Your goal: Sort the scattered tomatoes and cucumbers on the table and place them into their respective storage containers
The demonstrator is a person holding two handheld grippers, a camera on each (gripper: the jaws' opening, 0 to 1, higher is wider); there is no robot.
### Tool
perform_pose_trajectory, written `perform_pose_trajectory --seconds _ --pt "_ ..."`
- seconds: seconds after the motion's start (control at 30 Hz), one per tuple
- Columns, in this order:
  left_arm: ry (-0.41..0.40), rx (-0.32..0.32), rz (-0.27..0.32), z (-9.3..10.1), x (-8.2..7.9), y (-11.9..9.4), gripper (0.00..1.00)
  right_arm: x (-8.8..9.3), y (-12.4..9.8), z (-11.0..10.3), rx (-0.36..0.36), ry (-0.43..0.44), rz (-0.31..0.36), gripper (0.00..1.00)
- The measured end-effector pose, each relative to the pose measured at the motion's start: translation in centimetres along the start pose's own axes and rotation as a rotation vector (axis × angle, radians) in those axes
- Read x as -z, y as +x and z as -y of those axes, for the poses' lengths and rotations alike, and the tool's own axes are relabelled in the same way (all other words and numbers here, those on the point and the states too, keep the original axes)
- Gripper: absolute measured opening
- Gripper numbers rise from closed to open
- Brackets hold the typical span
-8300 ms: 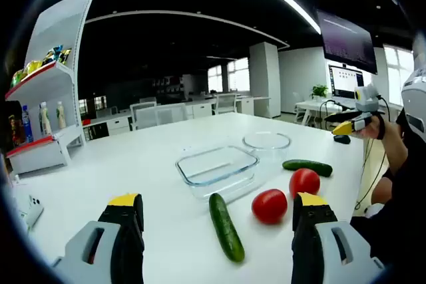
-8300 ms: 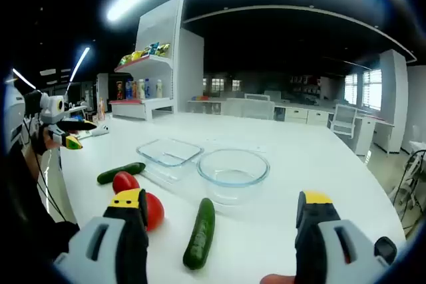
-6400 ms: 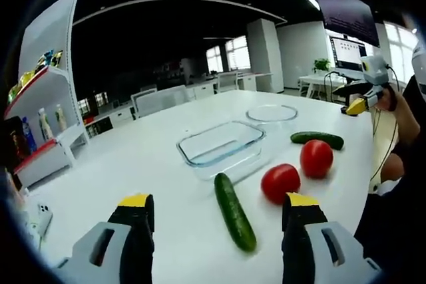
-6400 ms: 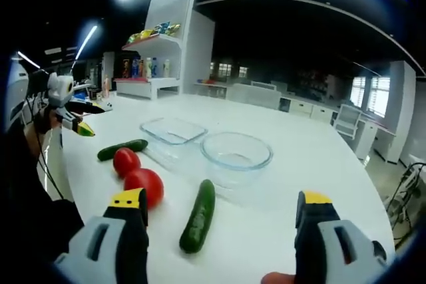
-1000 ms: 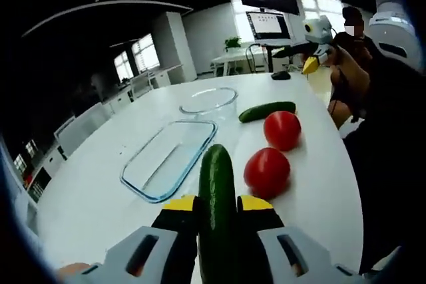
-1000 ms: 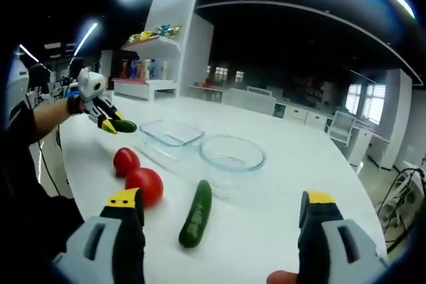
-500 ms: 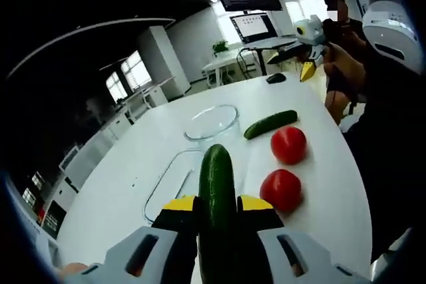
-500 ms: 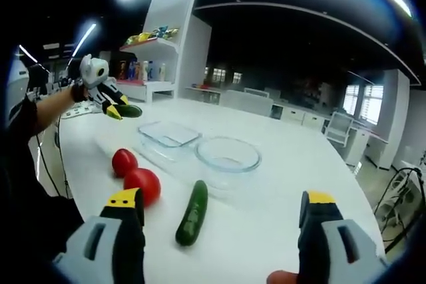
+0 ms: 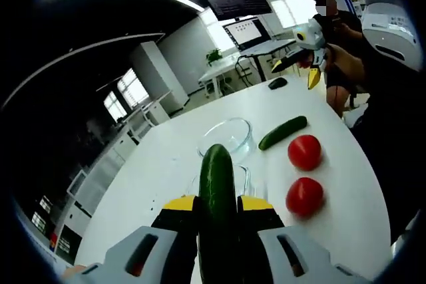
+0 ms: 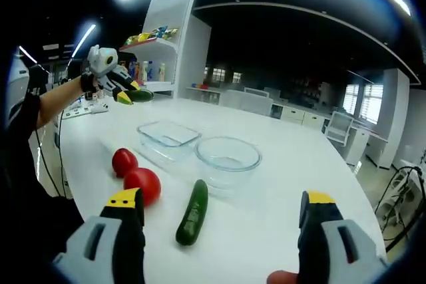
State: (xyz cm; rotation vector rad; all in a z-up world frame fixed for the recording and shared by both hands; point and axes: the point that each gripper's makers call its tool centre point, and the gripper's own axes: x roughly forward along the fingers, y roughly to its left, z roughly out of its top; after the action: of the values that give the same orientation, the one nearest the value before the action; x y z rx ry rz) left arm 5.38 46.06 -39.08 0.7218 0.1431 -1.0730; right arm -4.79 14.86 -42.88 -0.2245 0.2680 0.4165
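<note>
While the left gripper (image 9: 217, 205) pinches 1 cucumber (image 9: 217, 191) above the white table (image 9: 166, 164), the right gripper (image 10: 223, 204) hangs with jaws spread wide. At its 11 o'clock lie 2 tomatoes (image 10: 141, 184), at 12 a second cucumber (image 10: 192, 212), a round glass bowl (image 10: 228, 154) and a rectangular glass dish (image 10: 168, 136).

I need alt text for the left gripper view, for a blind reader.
The left tongs grip a cucumber above a white table. Beyond lie a glass bowl, another cucumber and two tomatoes.
</note>
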Motion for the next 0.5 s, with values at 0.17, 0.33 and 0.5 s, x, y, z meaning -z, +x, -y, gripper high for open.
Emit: perform_pose_trajectory --seconds 0.17,0.33,0.5 --pt "0.030 -0.012 0.018 -1.3 -0.4 0.5 0.22 -0.1 -0.1 0.1 0.004 0.000 0.003 0.93" --pt "0.052 -0.010 0.020 -2.3 -0.8 1.1 0.22 0.0 -0.2 0.2 0.008 0.001 0.001 0.92" --pt "0.078 -0.011 0.029 -3.1 -1.0 2.0 0.22 0.1 -0.4 0.1 0.009 0.002 -0.001 0.92"
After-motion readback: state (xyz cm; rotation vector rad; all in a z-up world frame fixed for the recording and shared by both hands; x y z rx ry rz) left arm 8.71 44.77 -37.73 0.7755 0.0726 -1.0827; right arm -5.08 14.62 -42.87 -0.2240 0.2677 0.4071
